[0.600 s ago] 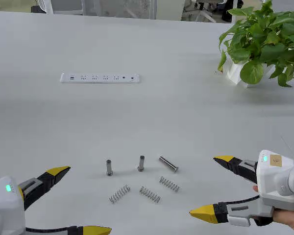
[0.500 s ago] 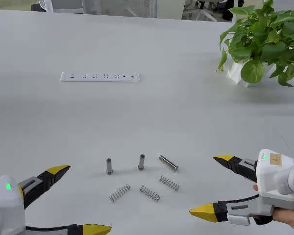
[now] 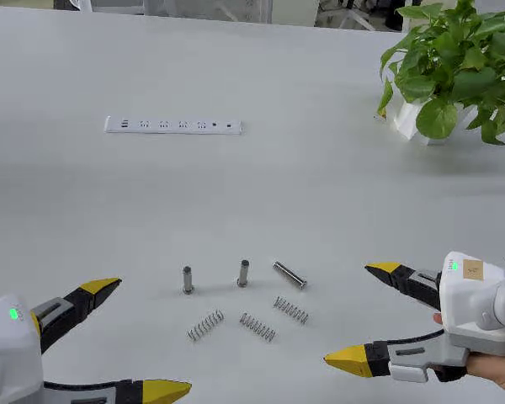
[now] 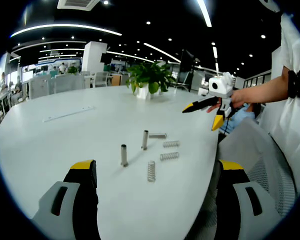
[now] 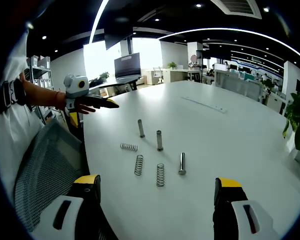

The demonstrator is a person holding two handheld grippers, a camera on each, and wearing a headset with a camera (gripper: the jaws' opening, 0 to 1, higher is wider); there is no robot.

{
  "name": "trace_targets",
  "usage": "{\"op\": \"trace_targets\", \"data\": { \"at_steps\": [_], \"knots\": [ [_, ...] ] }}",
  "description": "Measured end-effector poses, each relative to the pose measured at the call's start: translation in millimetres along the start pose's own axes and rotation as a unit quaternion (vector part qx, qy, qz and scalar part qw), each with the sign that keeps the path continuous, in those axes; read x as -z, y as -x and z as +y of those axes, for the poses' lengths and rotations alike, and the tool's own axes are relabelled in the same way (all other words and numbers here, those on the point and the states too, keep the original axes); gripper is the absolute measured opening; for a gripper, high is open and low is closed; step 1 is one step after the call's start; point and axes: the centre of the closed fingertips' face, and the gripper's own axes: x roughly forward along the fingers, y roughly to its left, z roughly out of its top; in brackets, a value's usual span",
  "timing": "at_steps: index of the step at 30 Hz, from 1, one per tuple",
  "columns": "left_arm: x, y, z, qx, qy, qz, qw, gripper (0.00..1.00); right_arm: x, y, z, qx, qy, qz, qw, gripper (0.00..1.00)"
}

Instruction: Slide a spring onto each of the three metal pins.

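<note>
1. A white table carries everything.
2. A power strip lies flat at the far left.
3. A potted plant stands at the far right.
4. Nearer the front, the left pin and middle pin stand upright. The third pin lies on its side just right of them.
5. The left spring, middle spring and right spring lie flat just in front of the pins, apart from one another.

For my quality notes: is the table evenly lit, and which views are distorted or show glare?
Head view: even, soft light on the table, springs and pins sharp with faint shadows. Left gripper view: fisheye bending of the table edge, bright ceiling light strips. Right gripper view: same bending, washed-out window.
</note>
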Motion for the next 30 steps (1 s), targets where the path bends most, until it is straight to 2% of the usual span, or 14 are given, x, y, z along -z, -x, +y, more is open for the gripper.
{"op": "trace_targets", "data": {
  "at_steps": [16,30],
  "knots": [
    [3.7,0.0,1.9,0.001,0.008,-0.002,1.0,0.99,-2.2,-1.6,-2.1,-0.005,0.007,0.009,0.9999,0.93],
    [5.2,-2.3,5.0,0.005,0.013,-0.002,0.9999,0.99,-17.8,-10.4,-9.1,-0.009,0.017,0.011,0.9997,0.9]
  ]
}}
